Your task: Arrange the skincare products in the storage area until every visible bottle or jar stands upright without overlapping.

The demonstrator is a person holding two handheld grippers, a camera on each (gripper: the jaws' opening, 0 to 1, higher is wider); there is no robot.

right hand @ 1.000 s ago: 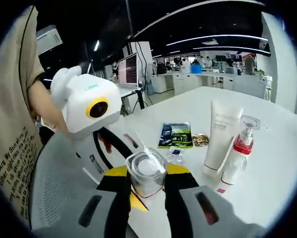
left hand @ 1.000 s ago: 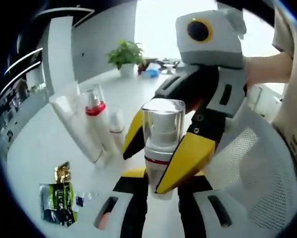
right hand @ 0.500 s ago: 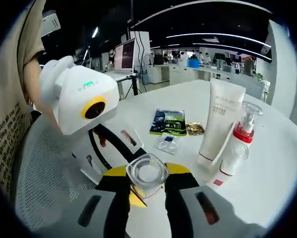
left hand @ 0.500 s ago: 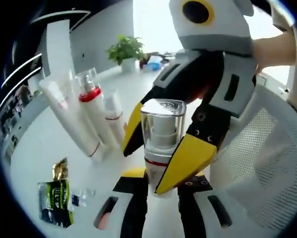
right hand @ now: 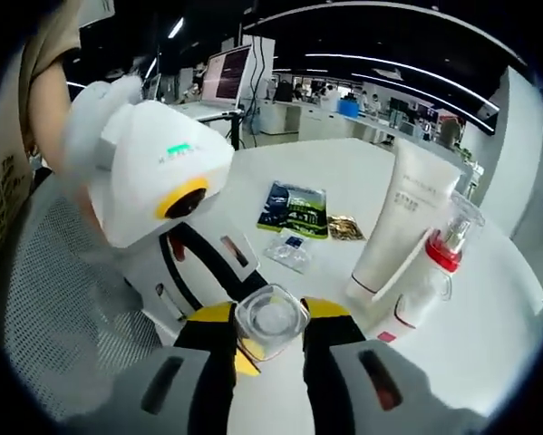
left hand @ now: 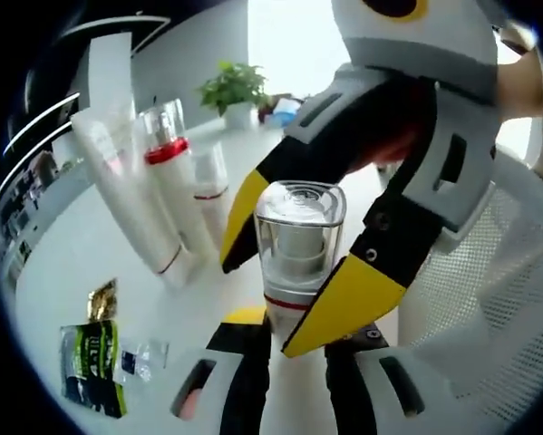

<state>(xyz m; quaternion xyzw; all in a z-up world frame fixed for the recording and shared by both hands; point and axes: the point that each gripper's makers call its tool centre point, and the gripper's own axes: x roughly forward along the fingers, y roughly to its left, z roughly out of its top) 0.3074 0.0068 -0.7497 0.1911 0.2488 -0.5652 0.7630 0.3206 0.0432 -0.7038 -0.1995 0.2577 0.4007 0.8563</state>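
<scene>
We see the pump bottle upright on the table between both tongs, with the tube, spray bottle and sachets grouped farther along the table.

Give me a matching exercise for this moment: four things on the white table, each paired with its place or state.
Things:
1. clear-capped pump bottle with a red band
2. tall white squeeze tube
3. dark green printed sachet
4. small gold foil packet

Places or states:
A. lying flat beside the gold packet
B. held between yellow-tipped jaws
C. leaning among the other bottles
D. lying between the sachet and the tube

Pairs: 1-B, 2-C, 3-A, 4-D
</scene>
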